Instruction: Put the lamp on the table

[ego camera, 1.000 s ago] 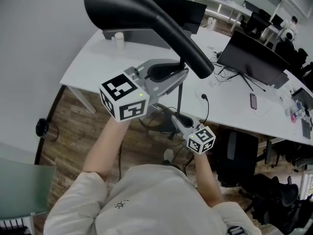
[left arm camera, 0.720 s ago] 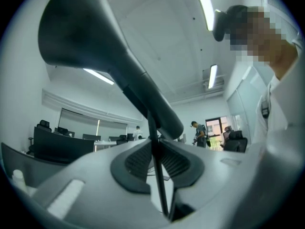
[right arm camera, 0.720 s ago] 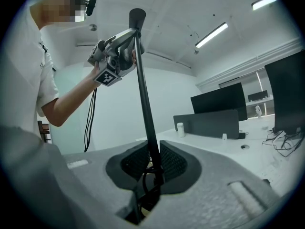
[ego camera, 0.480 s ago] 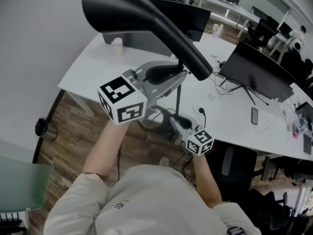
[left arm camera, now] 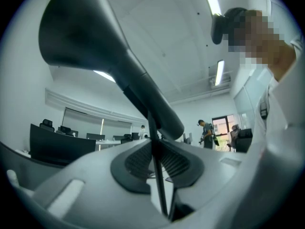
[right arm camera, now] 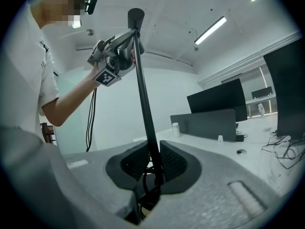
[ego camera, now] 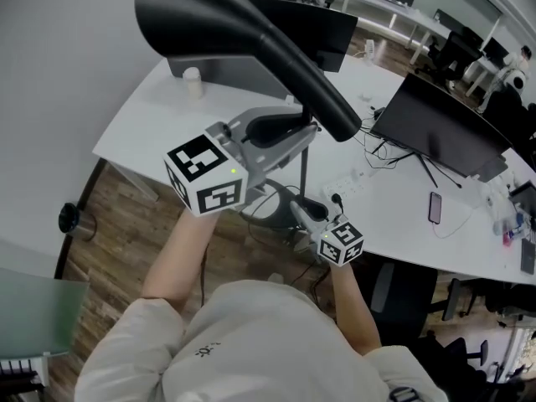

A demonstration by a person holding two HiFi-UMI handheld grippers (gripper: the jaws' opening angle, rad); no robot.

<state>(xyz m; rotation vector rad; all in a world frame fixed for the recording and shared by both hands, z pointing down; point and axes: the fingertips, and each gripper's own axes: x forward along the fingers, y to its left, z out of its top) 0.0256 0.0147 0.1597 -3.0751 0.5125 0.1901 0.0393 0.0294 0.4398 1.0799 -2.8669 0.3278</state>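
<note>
Left tongs (ego camera: 308, 131) are clamped on the thin black pole of the lamp (ego camera: 219, 17), high up, just under its big matte-black funnel-shaped shade. In the left gripper view the pads of these tongs (left arm camera: 155, 162) press on the pole from both sides, with the shade (left arm camera: 95, 46) looming right above them. Right tongs (ego camera: 298, 209) grip the same pole lower down. The right gripper view shows them (right arm camera: 152, 168) closed on the pole (right arm camera: 143, 89) with a black cord bunched at the pads.

So the lamp is held off the ground by both hands, with its long axis close to upright and the shade leaning out over the near edge of the white desk (ego camera: 151, 115). Its foot is hidden from every view. The desk lies ahead of both tongs, and the left pair is nearer its top. I judge the carry is under way and the lamp is not yet set down.

Bare desk top opens just ahead, between a small white bottle (ego camera: 193, 77) by a dark grey divider panel (ego camera: 222, 65) and a white power strip (ego camera: 352, 181) to the right. A black monitor (ego camera: 442, 114) and loose cables crowd the right side, so the left stretch looks the safer landing.
</note>
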